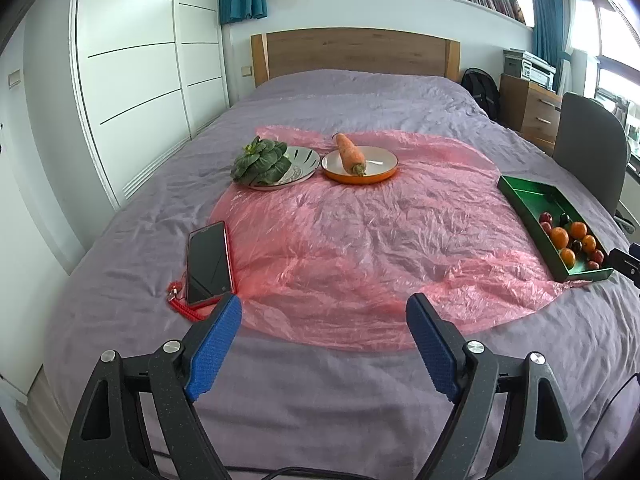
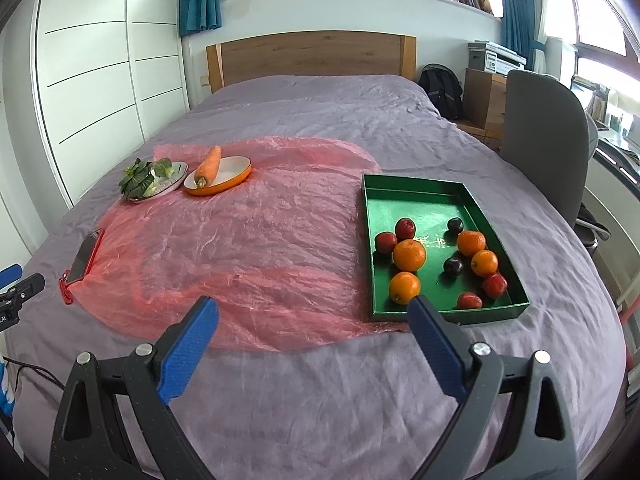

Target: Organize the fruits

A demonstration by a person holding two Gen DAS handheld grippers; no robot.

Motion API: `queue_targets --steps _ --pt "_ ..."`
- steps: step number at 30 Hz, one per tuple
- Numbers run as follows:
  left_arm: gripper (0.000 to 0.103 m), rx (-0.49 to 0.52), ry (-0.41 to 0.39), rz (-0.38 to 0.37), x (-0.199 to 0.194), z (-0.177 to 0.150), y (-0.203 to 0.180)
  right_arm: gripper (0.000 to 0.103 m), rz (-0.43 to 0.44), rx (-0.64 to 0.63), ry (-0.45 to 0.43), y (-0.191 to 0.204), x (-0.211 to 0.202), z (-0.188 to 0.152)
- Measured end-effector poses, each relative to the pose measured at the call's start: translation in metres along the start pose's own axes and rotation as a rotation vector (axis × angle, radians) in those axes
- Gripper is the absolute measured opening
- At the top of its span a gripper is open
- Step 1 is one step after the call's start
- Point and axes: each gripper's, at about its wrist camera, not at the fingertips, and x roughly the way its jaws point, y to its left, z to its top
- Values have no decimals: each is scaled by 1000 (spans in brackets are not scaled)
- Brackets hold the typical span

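A green tray on the bed holds several oranges, red fruits and dark plums. An orange-rimmed dish holds a carrot. A grey plate holds leafy greens. My left gripper is open and empty above the bed's near edge. My right gripper is open and empty, its right finger near the tray's front corner.
A pink plastic sheet covers the purple bedspread. A phone in a red case lies at the sheet's left edge. A grey chair stands right of the bed, a white wardrobe left.
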Motion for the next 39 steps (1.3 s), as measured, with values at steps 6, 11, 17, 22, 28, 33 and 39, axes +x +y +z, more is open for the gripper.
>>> queue_targets --steps 6,11,17,22,28,33,39 --pt "81 2 -13 1 -2 6 -3 103 -6 4 -14 -3 -4 5" --pt "81 1 -16 -2 -3 10 -3 103 -11 -5 -22 -4 -6 9" --pt "81 5 -23 3 -5 12 -3 103 -24 -32 -26 -1 -7 13" --pt "81 6 -21 3 -4 13 -3 103 -26 -29 -23 -3 -7 13" --pt "81 13 -12 -5 -1 13 -6 103 -31 -23 -25 -7 -8 15" --pt "81 16 -10 -9 -2 13 -7 103 -31 -21 -22 -9 -8 14" --pt "81 22 -8 -14 -1 12 -10 103 -33 -11 -18 -13 -6 15"
